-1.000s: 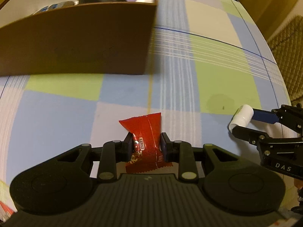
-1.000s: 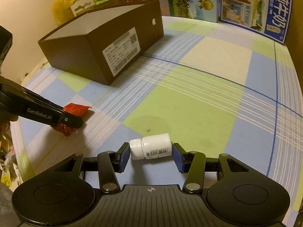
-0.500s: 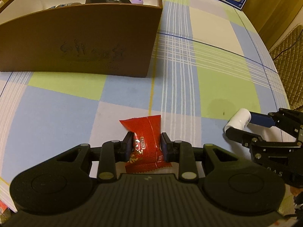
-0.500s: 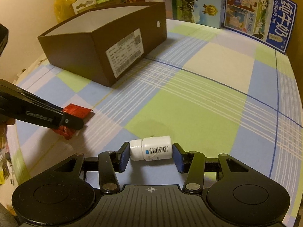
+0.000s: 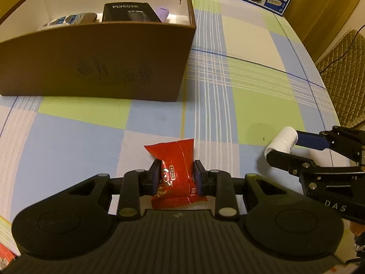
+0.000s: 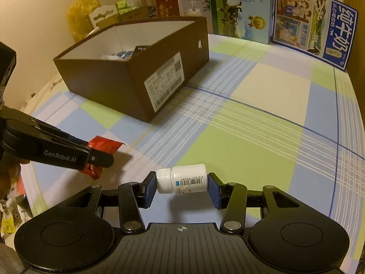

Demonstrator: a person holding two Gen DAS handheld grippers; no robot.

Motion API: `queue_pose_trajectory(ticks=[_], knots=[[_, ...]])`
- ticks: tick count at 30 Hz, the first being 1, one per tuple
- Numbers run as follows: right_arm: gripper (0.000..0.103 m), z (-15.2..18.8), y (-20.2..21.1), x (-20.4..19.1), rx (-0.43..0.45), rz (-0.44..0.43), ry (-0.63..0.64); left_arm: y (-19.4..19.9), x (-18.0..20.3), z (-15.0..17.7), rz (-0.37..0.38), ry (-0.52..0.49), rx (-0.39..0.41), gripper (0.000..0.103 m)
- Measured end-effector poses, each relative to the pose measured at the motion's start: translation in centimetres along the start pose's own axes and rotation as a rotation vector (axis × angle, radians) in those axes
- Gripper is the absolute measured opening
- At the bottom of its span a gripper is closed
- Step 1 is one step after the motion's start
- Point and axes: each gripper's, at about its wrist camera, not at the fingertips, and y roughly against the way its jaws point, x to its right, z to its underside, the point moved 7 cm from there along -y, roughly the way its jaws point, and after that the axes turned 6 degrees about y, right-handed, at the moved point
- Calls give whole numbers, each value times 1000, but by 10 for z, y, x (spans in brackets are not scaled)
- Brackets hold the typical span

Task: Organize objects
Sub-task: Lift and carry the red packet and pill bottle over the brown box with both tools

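An open brown cardboard box (image 6: pixel 127 84) stands on the checked blue-green tablecloth (image 6: pixel 251 137), well beyond both tools, already holding a black carton (image 5: pixel 129 13). The left gripper (image 5: pixel 175 173) is clamped on a red foil snack packet (image 5: pixel 175 159), whose long axis points away towards the box. The right gripper (image 6: pixel 181 187) grips a small white plastic pill bottle (image 6: pixel 182 181) end to end, lying crosswise with its cap to the left, above the cloth.
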Motion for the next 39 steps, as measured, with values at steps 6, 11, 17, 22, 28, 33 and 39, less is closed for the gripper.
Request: queue_pose_trajectory(ticks=[6, 11, 17, 22, 28, 33, 39], knots=[[45, -16, 5, -13, 22, -18, -1, 15, -11, -6, 12, 5, 25, 25], [45, -35, 7, -28, 51, -37, 1, 33, -25, -14, 25, 13, 60, 25], [45, -61, 8, -51, 87, -65, 22, 58, -43, -28, 34, 22, 107, 25], [45, -85, 7, -69, 116, -88, 33, 79, -57, -42, 46, 23, 151, 25], [45, -118, 0, -86, 146, -102, 38, 100, -77, -67, 54, 14, 200, 25], [45, -146, -12, -97, 166, -93, 38, 109, -99, -93, 40, 4, 229, 25], [45, -183, -35, -106, 180, -79, 15, 106, -126, -127, 17, -14, 247, 25]])
